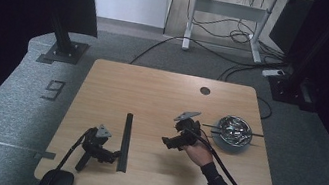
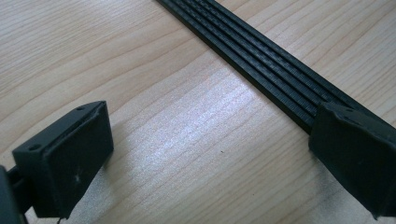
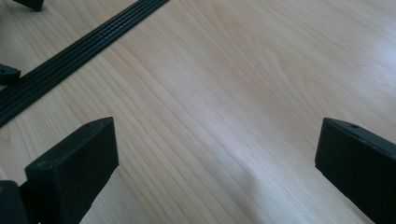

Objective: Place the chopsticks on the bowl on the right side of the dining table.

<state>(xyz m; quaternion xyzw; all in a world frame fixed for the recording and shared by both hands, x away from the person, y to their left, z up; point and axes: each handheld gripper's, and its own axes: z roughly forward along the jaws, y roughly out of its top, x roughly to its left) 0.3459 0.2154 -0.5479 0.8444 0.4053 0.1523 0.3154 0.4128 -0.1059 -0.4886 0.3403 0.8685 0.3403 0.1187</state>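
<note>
A: Left gripper lies on the table, jaws wide apart and empty, one pad touching the black ribbed strip.

B: Right gripper, hand-held near the steel bowl, gapes empty too. Closing the left carelessly could skid the strip sideways.
</note>
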